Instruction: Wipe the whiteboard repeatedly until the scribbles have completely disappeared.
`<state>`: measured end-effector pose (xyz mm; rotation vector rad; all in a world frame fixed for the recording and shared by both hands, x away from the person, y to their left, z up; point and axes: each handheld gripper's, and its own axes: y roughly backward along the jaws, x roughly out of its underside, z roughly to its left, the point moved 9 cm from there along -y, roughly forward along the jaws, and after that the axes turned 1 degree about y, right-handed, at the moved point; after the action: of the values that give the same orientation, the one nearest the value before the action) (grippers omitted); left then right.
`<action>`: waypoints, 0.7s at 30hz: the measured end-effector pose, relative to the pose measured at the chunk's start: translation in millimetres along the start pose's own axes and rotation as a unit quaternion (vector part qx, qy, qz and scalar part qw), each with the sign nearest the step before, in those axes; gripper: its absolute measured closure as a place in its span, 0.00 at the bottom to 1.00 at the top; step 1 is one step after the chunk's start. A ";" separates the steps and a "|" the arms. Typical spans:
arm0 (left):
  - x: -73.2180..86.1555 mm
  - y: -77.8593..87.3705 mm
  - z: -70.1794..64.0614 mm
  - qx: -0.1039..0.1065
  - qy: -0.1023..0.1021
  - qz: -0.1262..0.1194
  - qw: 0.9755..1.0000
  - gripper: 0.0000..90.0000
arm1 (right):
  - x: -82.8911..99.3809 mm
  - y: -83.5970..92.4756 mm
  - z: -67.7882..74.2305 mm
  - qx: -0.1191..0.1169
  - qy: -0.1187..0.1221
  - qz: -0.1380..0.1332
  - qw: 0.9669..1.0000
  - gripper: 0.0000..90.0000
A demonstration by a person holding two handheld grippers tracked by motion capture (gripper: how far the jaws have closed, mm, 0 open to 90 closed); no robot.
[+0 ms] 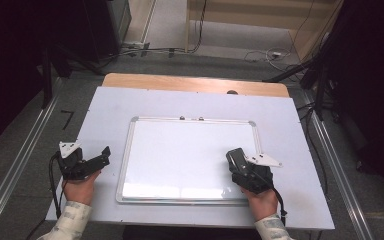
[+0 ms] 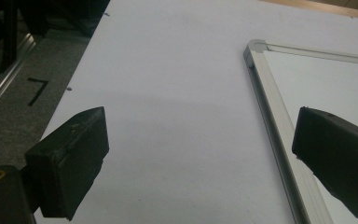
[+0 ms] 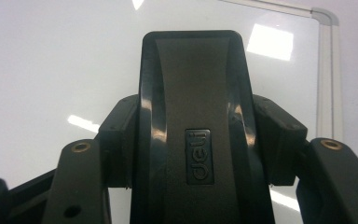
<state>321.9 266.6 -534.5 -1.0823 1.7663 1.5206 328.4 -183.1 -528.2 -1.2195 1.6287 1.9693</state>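
The whiteboard eraser (image 3: 193, 126) is a dark, glossy block with rounded corners and a raised centre strip bearing a small embossed "deli" label. It sits clamped in the right tool (image 1: 243, 167), whose two black jaws press on its long sides. In the high view it is at about 4 o'clock on the whiteboard (image 1: 180, 155), over the white surface near the right frame. Whether the eraser touches the board cannot be told; its underside is hidden, and its near end is cut off at the bottom of the right gripper view.

The whiteboard is blank white with a silver frame, lying flat in the middle of the pale bench (image 1: 105, 107). Glare blurs its near edge.

The left tool (image 1: 91, 162) is at 9 o'clock, just off the board's left frame, above bare bench. Its jaws are spread wide and hold nothing.
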 end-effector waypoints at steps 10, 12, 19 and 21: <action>-0.4 0.2 -0.4 0.000 0.001 -0.001 1.000 0.05 | -2.3 5.8 -10.5 0.015 -0.016 -0.010 1.000 0.43; -0.2 0.0 -0.5 0.000 0.000 0.000 1.000 0.05 | -2.8 6.4 -11.4 0.016 -0.016 -0.012 1.000 0.43; -0.4 0.2 -0.1 0.000 0.001 0.000 1.000 0.05 | -2.9 7.5 -14.6 0.021 -0.020 -0.012 1.000 0.43; -0.4 0.4 -0.1 0.000 0.000 0.000 1.000 0.05 | -2.8 8.4 -15.8 0.023 -0.027 -0.012 0.999 0.43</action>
<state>321.8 266.6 -533.9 -1.0816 1.7654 1.5204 330.7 -199.3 -520.5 -1.1542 1.6150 1.9231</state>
